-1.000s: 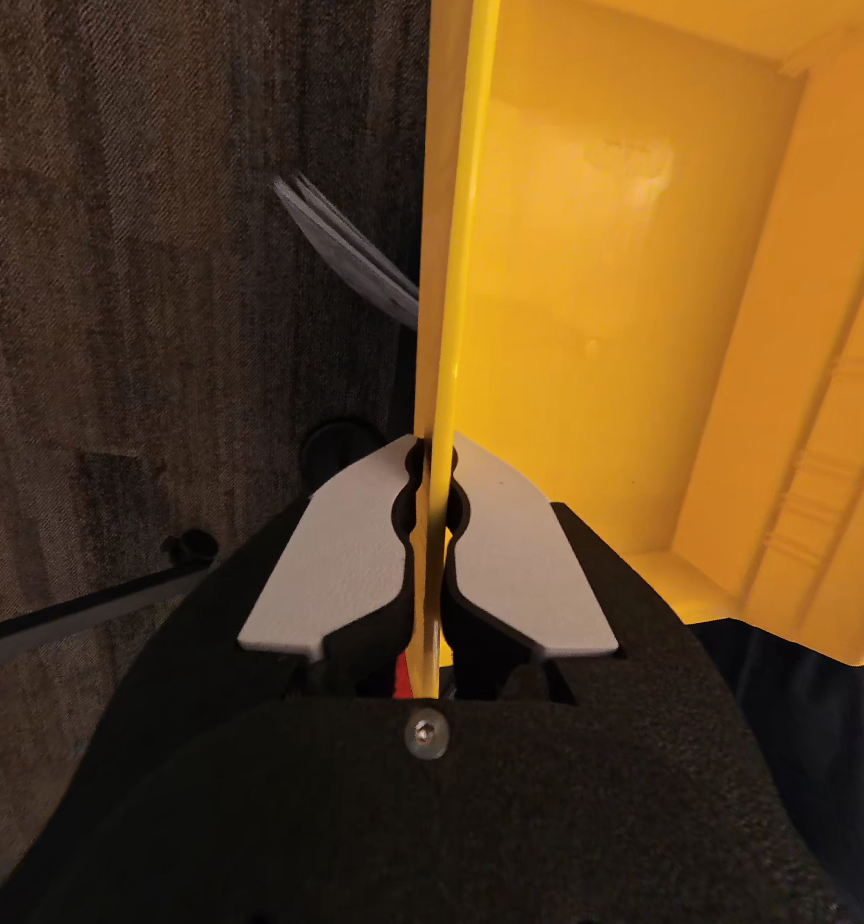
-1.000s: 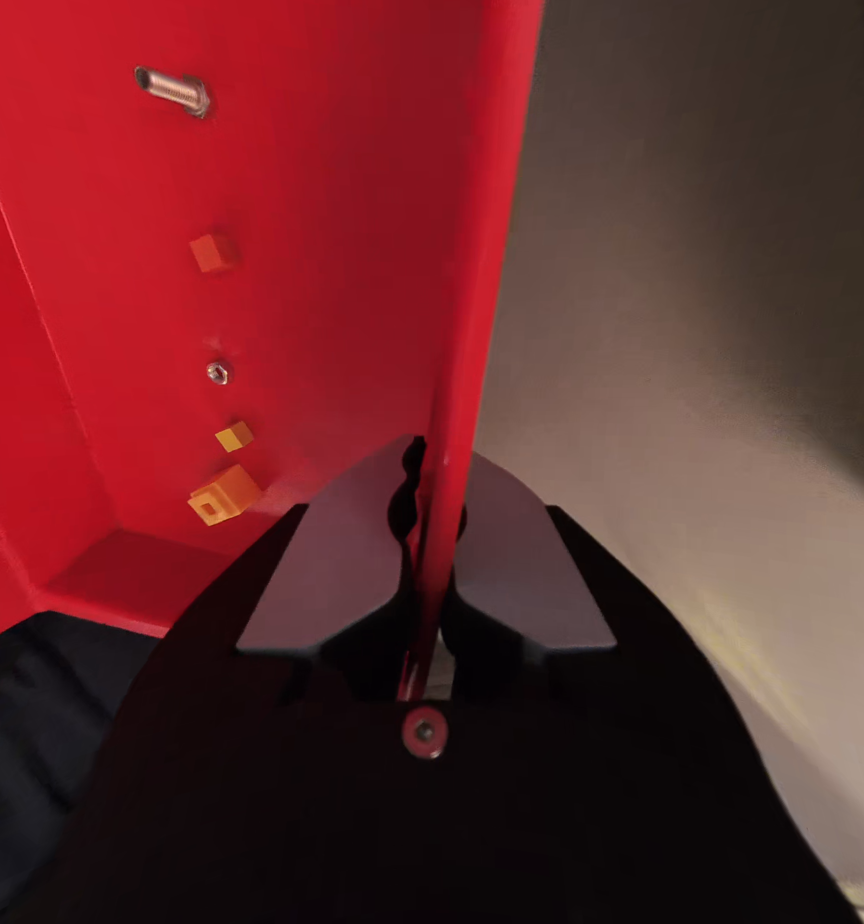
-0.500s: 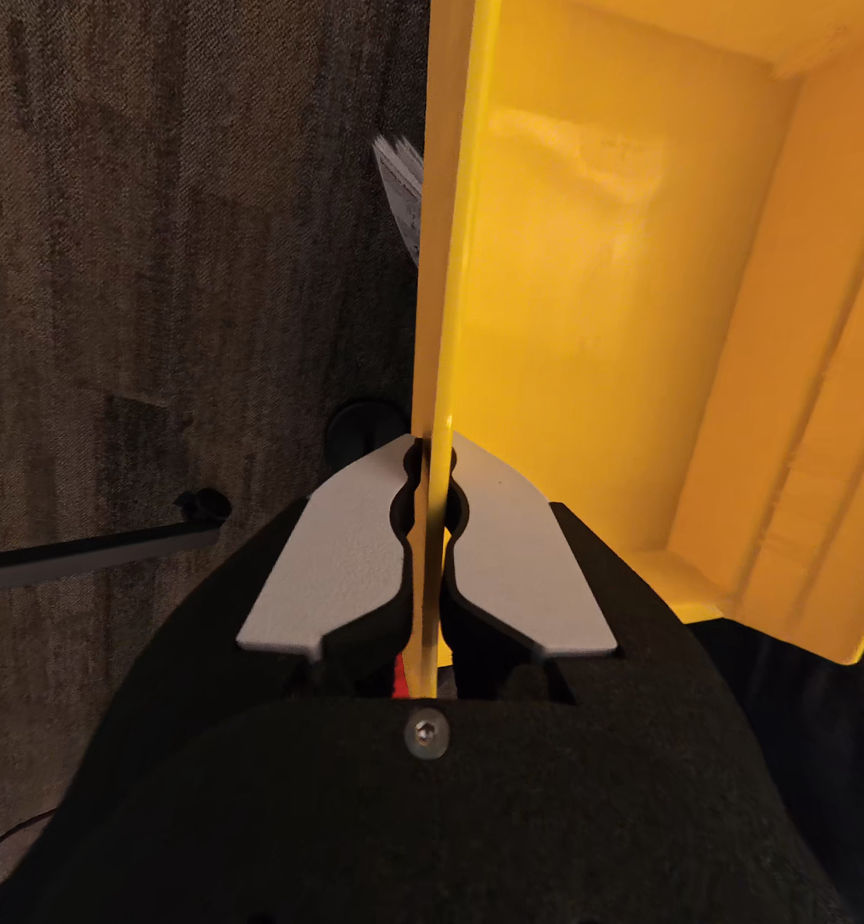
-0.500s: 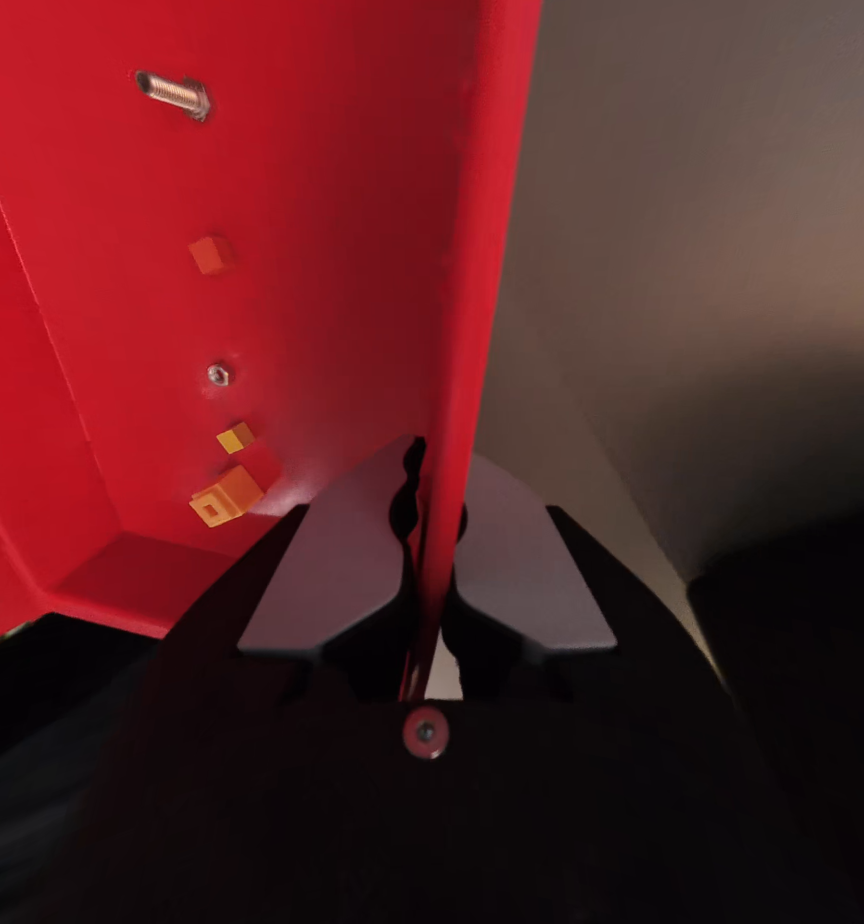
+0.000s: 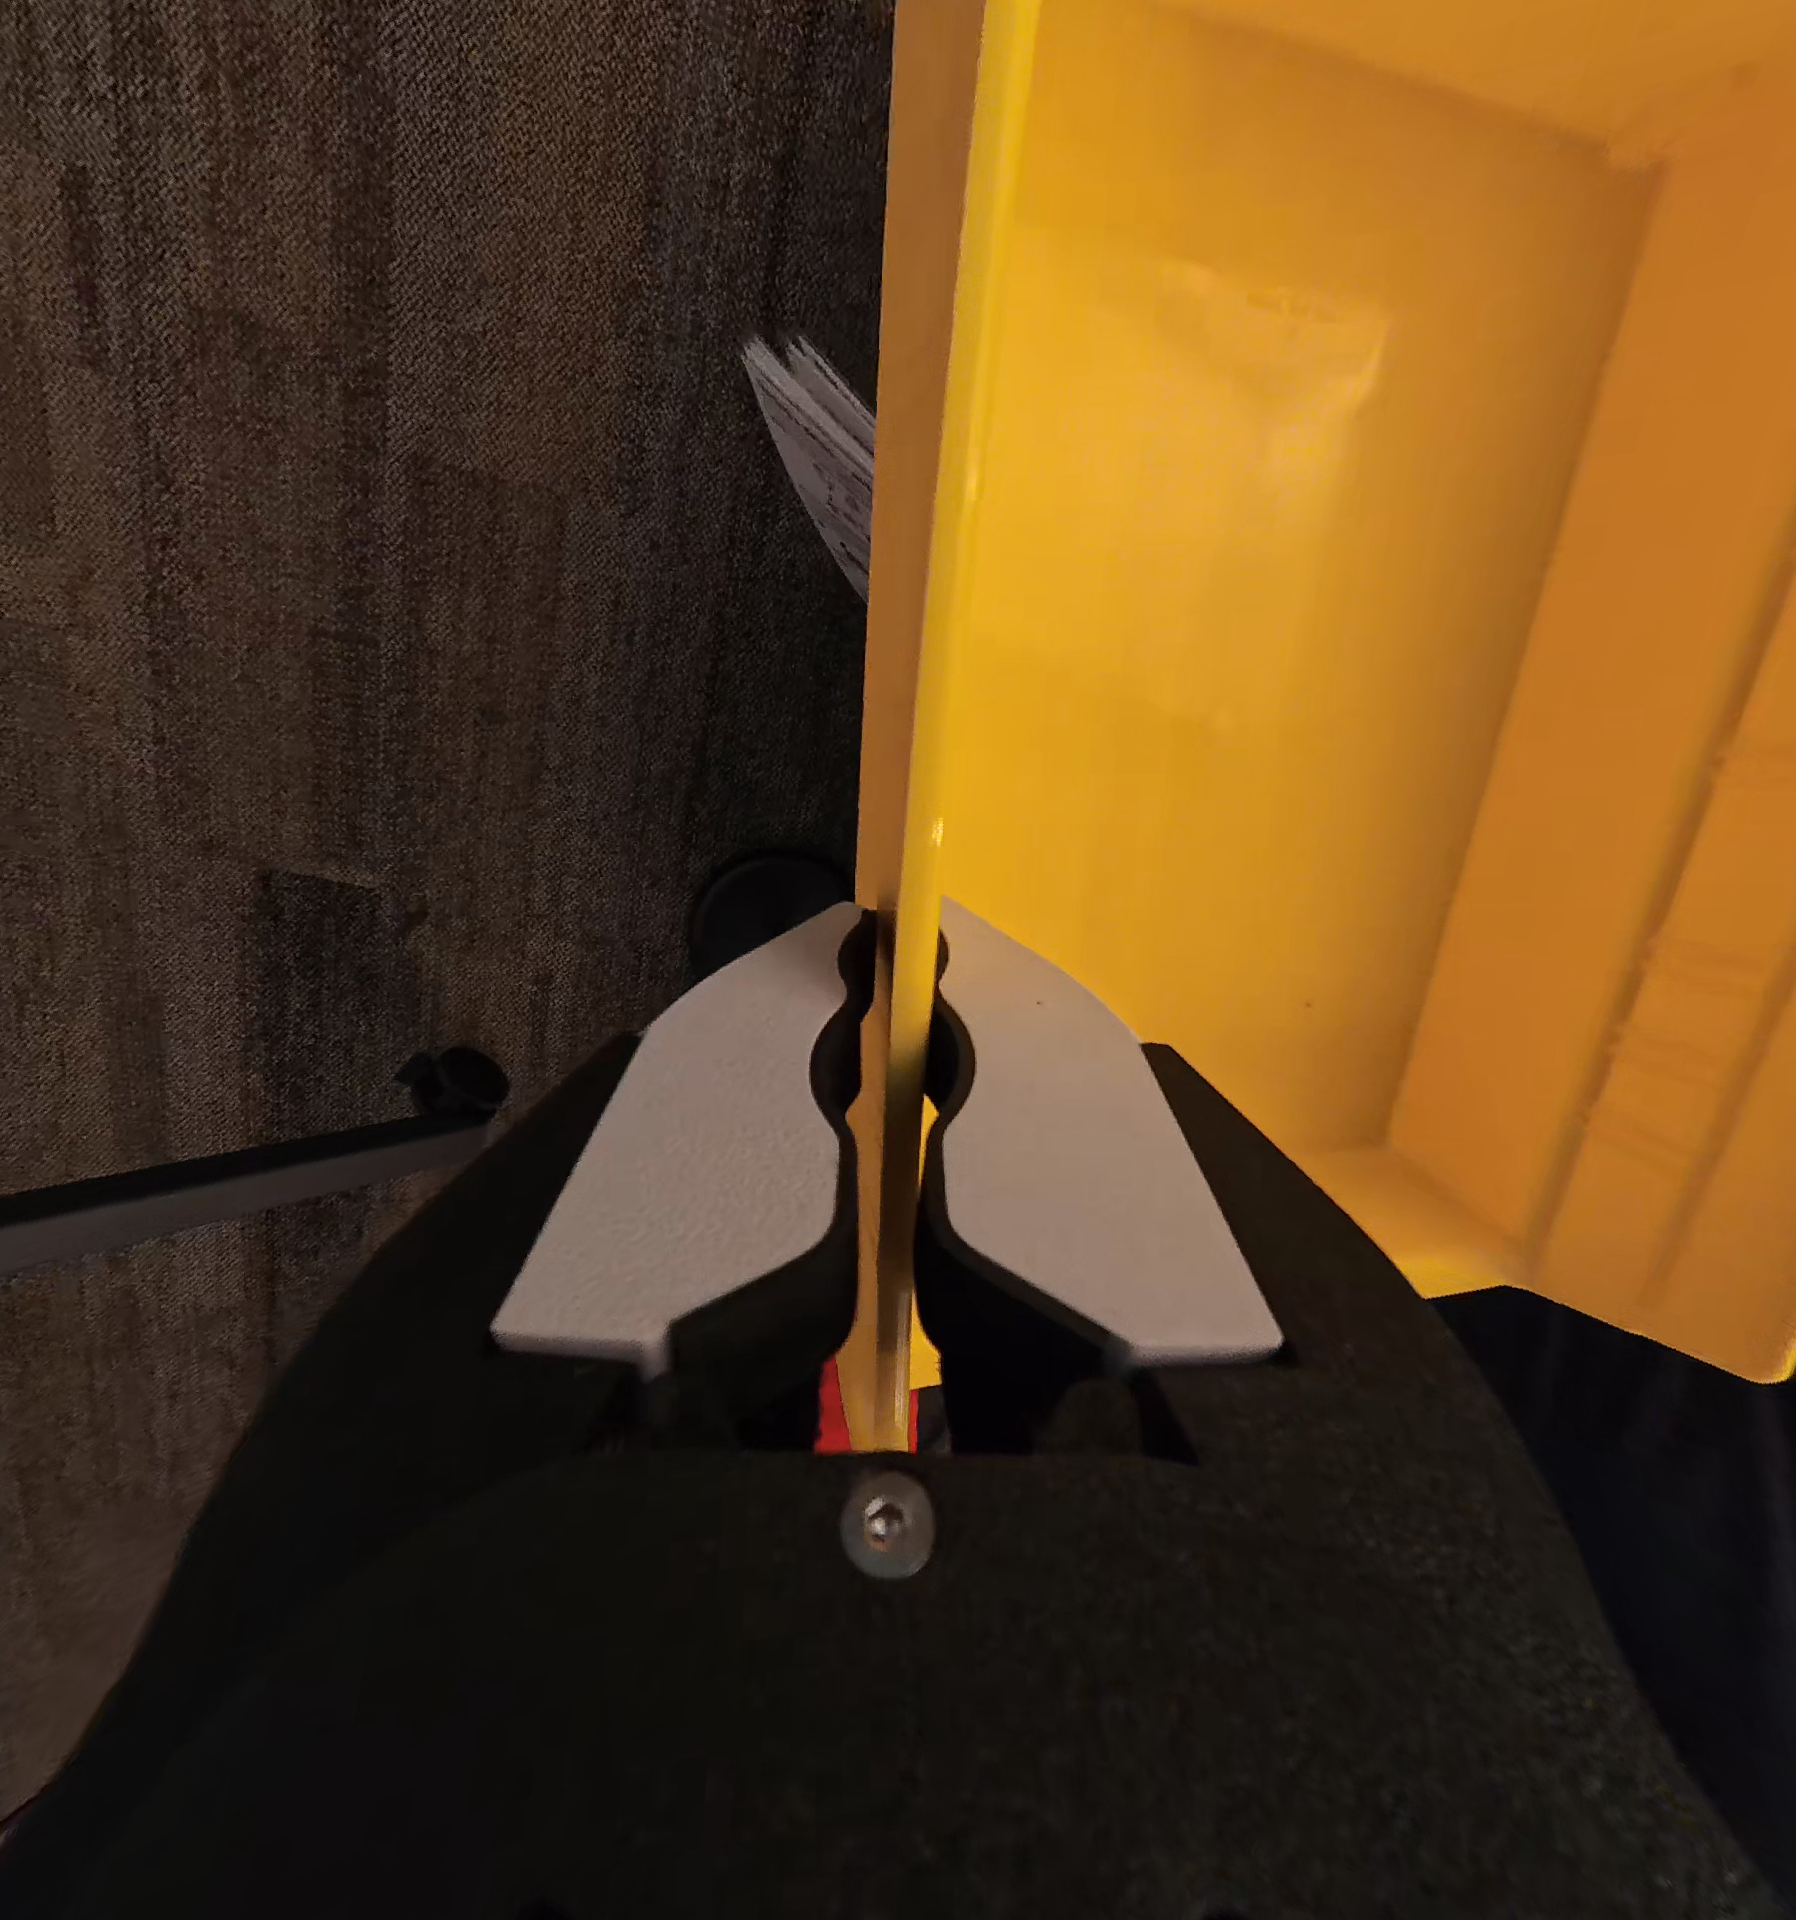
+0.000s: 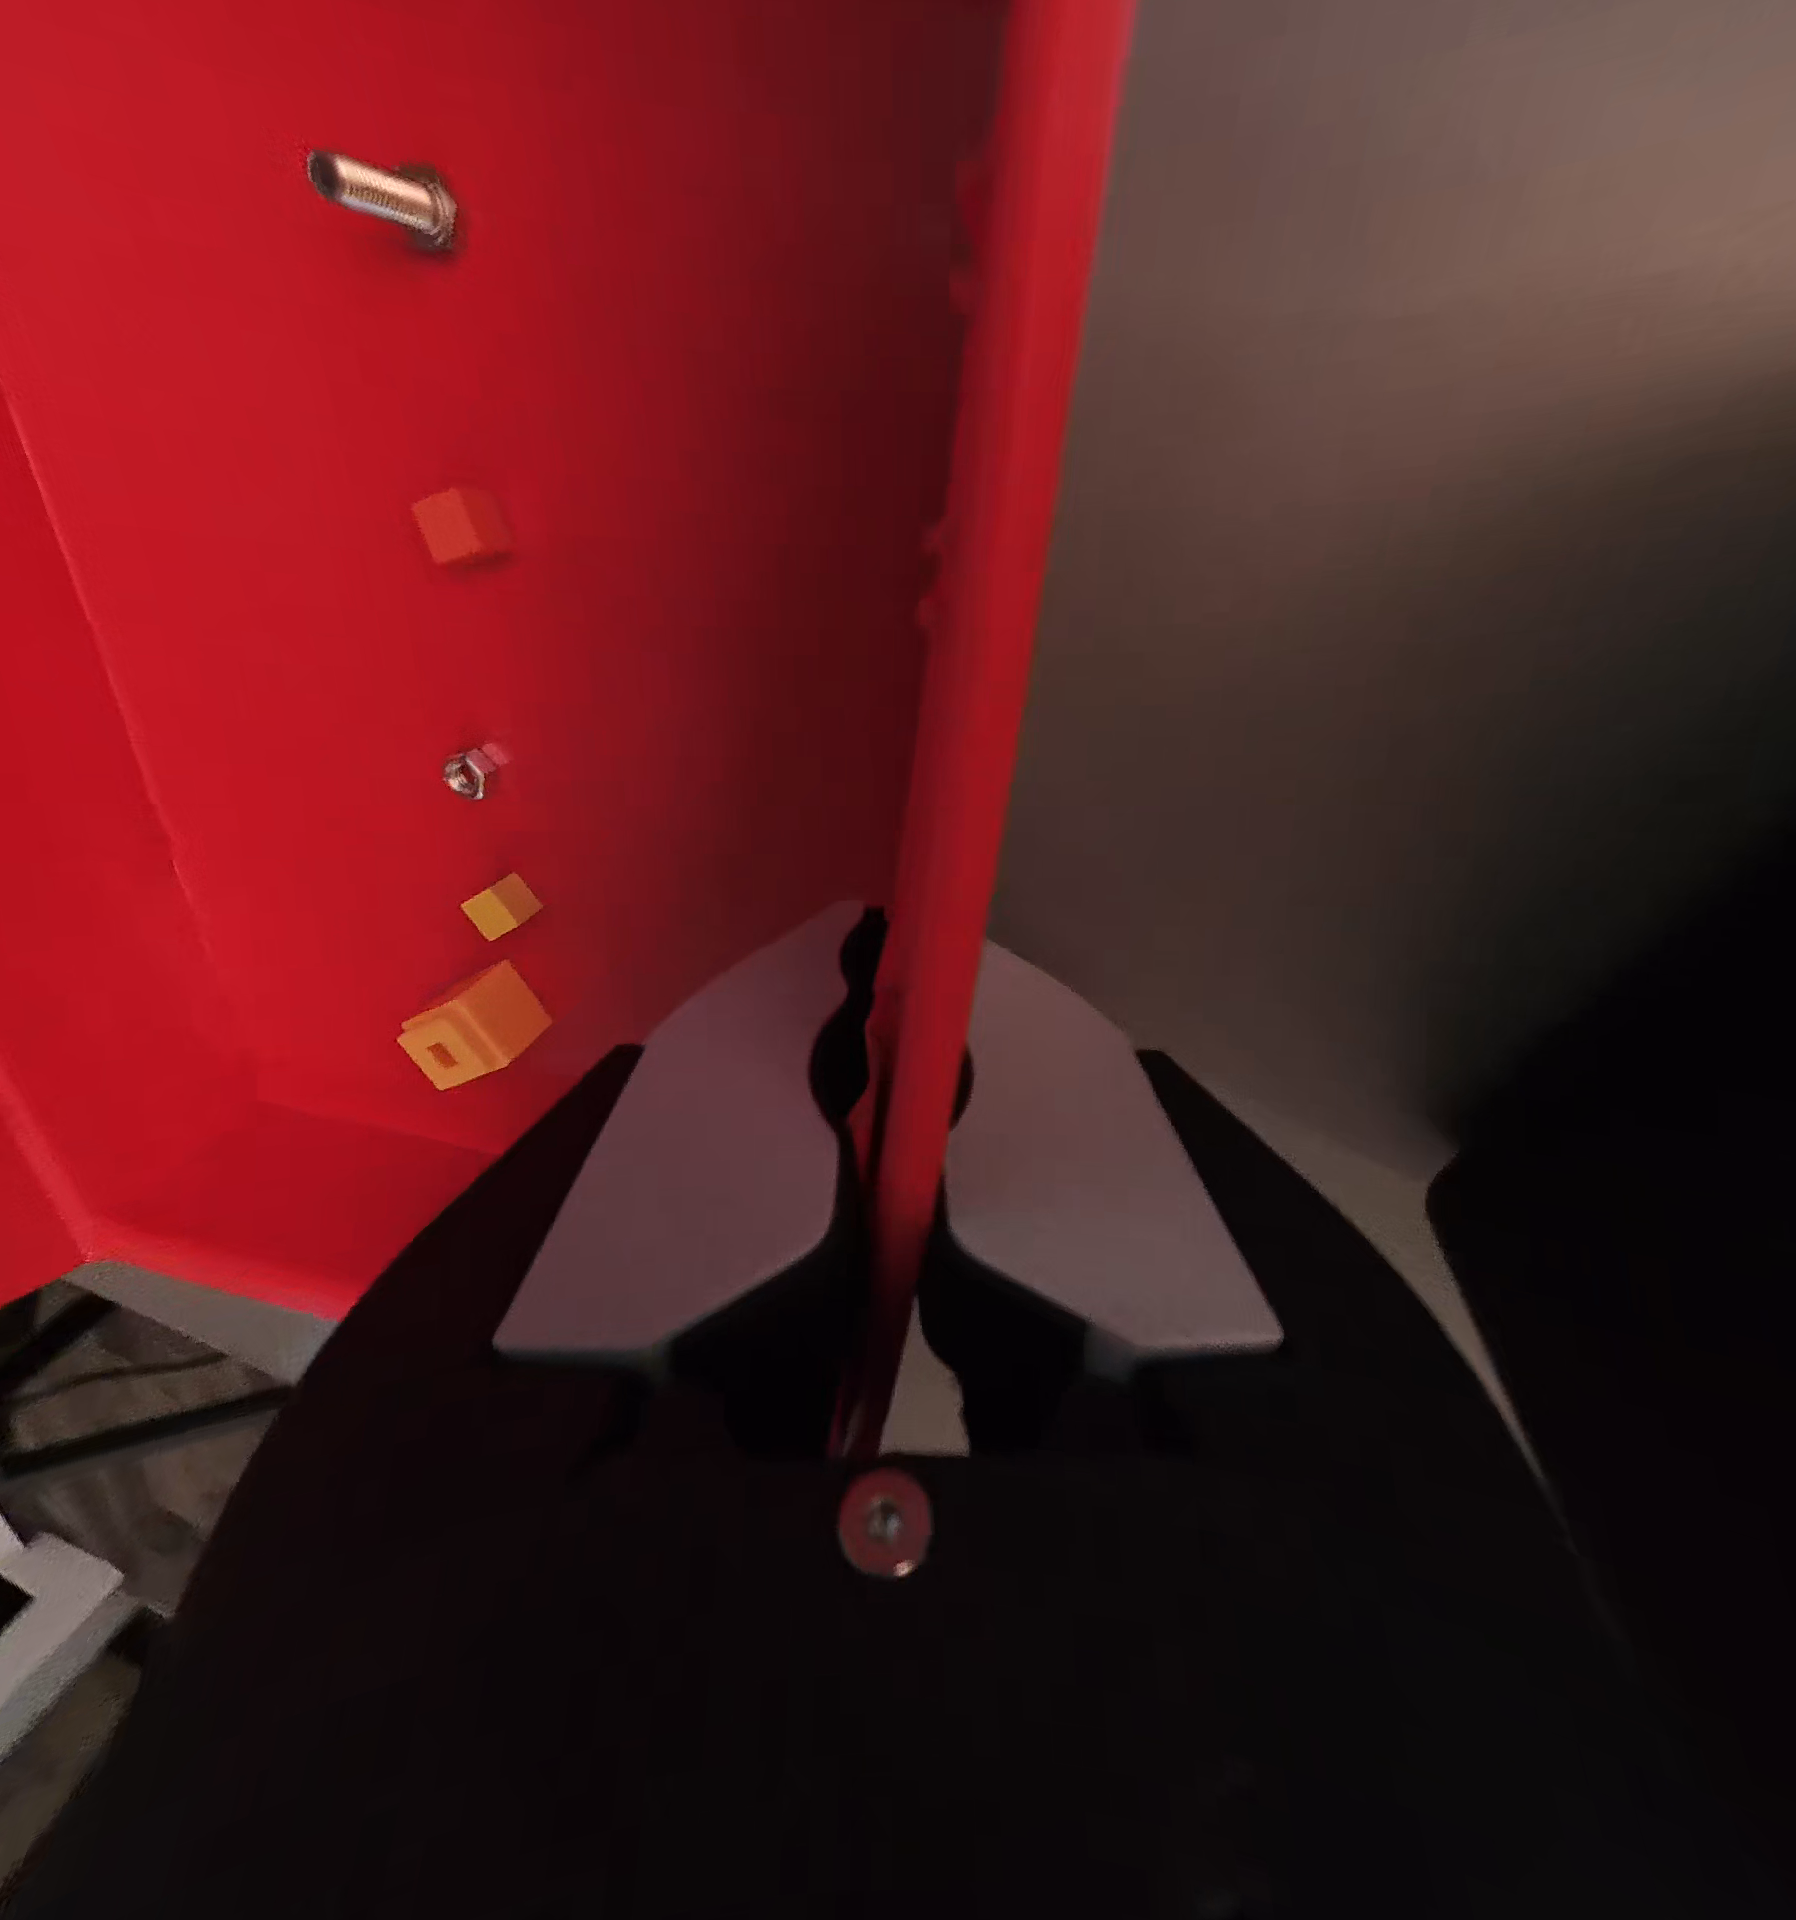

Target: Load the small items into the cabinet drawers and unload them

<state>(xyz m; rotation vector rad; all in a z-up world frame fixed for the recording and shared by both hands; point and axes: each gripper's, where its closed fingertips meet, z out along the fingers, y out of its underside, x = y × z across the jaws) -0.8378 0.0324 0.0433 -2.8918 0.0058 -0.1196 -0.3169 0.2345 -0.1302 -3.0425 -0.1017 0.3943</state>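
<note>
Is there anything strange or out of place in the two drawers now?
Nothing looks damaged or spilled. The yellow drawer is empty; the red drawer holds a bolt, a nut and three small blocks, all lying loose.

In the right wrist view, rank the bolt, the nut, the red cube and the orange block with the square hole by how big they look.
Largest to smallest, as they look:
1. orange block with the square hole, though it lies nearest the camera
2. bolt
3. red cube
4. nut
Bolt and block are close; distance makes that order unsure.

The drawer (image 5: 1237, 644) is plain yellow, beside mottled dark-brown fabric (image 5: 354, 520). The other drawer (image 6: 686, 468) is red, holding orange cubes (image 6: 473, 1023) and a silvery bolt (image 6: 385, 197).
</note>
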